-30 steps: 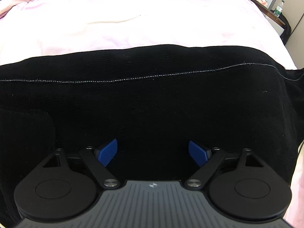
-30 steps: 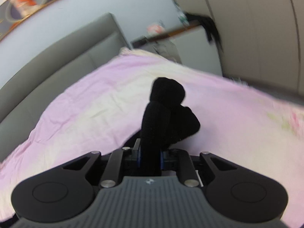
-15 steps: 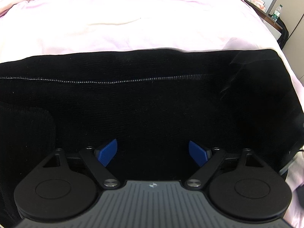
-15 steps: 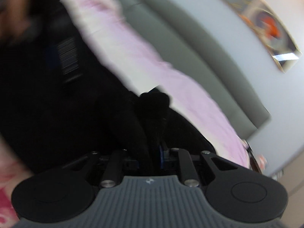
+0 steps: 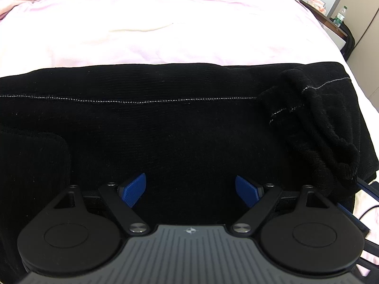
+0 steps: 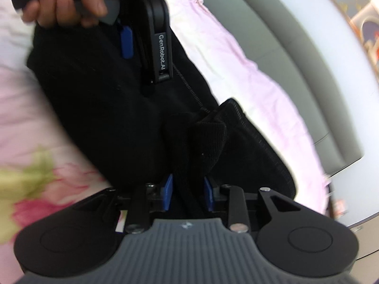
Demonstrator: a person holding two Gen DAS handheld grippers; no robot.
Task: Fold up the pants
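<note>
**Leg end brought over, grip easing**

My right gripper [image 6: 188,193] has carried the pants [image 5: 165,137] end across onto the body; its jaws have just been opening, cloth bunched between the blue pads, no longer clamped. My left gripper [image 5: 190,190] stands spread over the pants. Beyond the far edge, the pink sheet [image 5: 165,28] lies open.

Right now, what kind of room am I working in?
Most likely a bedroom. The black pants lie on a bed covered by a pink sheet, a grey padded headboard runs behind it, and a side table holding a bottle stands at the far corner.
</note>
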